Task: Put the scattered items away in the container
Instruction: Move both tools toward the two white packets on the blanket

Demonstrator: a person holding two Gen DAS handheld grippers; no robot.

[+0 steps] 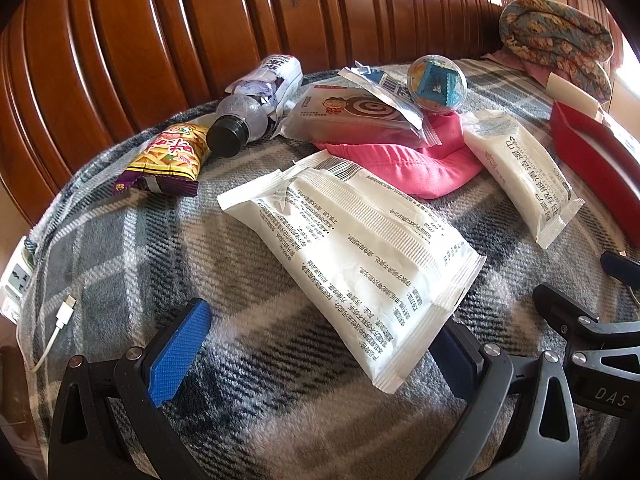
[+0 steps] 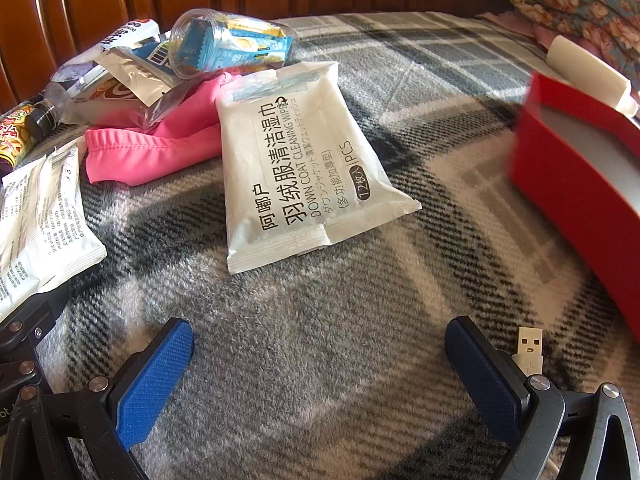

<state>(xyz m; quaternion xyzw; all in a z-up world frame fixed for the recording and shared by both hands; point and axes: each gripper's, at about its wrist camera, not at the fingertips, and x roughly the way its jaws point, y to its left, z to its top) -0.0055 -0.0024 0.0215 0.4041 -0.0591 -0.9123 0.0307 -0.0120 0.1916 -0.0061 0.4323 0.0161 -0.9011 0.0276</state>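
Wipes pack (image 2: 304,168) reads "DOWN COAT CLEANING WIPES", near red container (image 2: 576,184); left hand-held gripper (image 1: 316,352) and right hand-held gripper (image 2: 320,364) both gape wide, empty

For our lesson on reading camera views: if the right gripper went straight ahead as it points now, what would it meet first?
Most likely the down coat cleaning wipes pack, lying straight ahead of the open right gripper, with only plaid blanket between; depth is uncertain.

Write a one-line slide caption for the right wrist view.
Open right gripper hovers over plaid blanket facing wipes pack, red container at right.
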